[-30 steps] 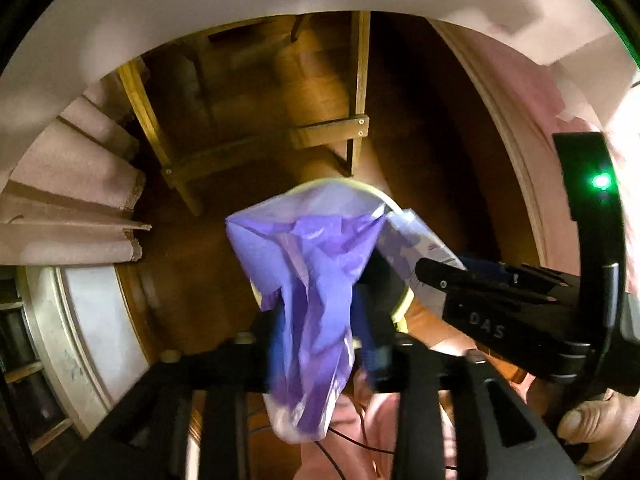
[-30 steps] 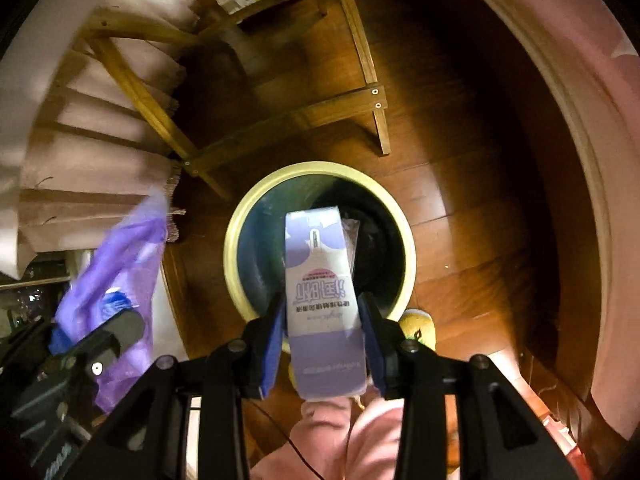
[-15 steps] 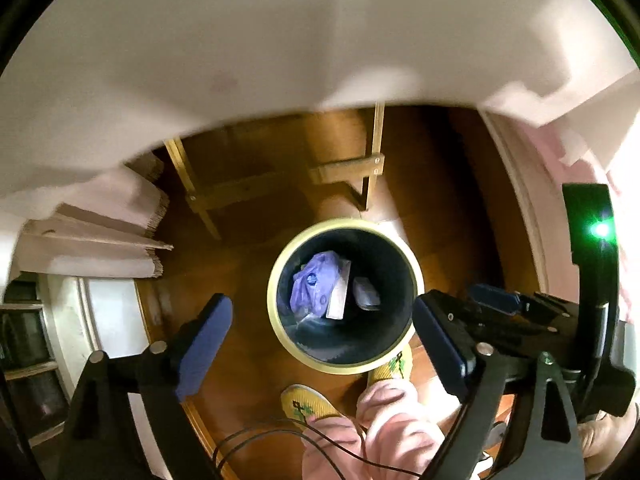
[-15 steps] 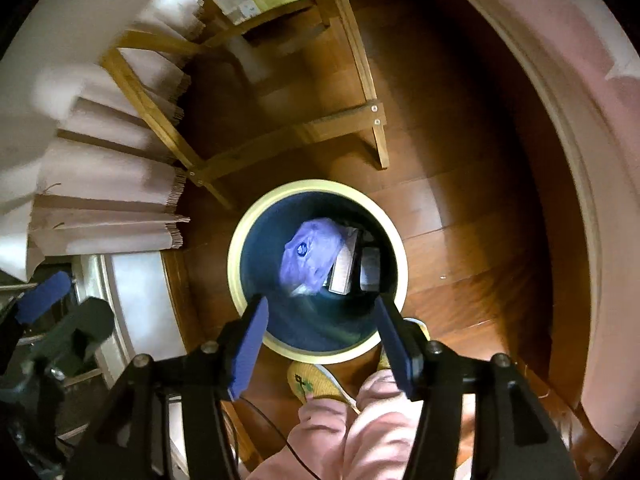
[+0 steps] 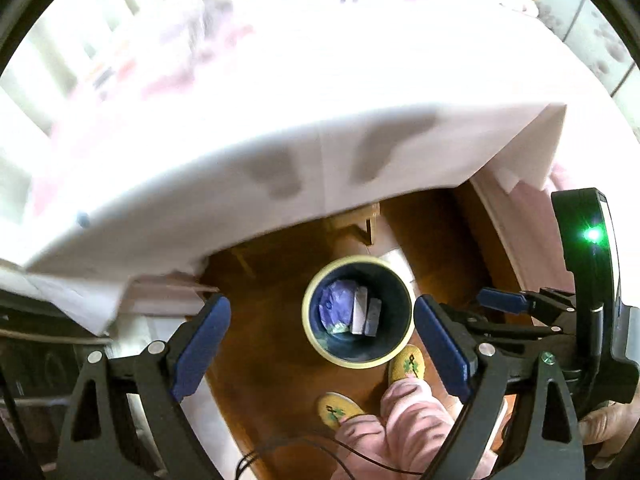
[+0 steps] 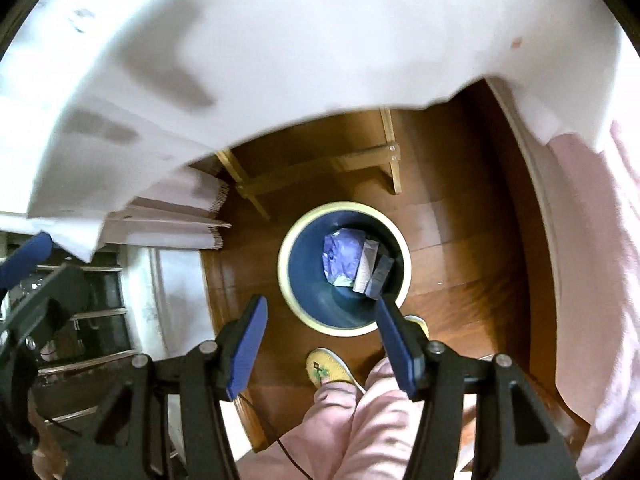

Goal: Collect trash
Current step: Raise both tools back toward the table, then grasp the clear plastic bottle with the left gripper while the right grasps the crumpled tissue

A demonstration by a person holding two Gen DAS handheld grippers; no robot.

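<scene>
Both drops look done: the purple wrapper (image 6: pixel 342 256) and carton (image 6: pixel 366 266) lie inside the bin (image 6: pixel 286 280) on the floor. Left claw (image 5: pixel 322 346) and right claw (image 6: pixel 322 346) gape wide, empty. Next, I'd guess, more trash from the surface (image 5: pixel 320 92).

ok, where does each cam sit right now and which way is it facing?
Left wrist: on the left tool, raised, facing down at the bin on the wood floor, tablecloth above; shows open fingers, slippers, pink trousers, the right tool.
Right wrist: on the right tool, facing down at the bin; shows open fingers, trousers, a slipper, the left tool at left edge.
Shared: bin with purple bag and cartons, chair legs, tablecloth.
</scene>
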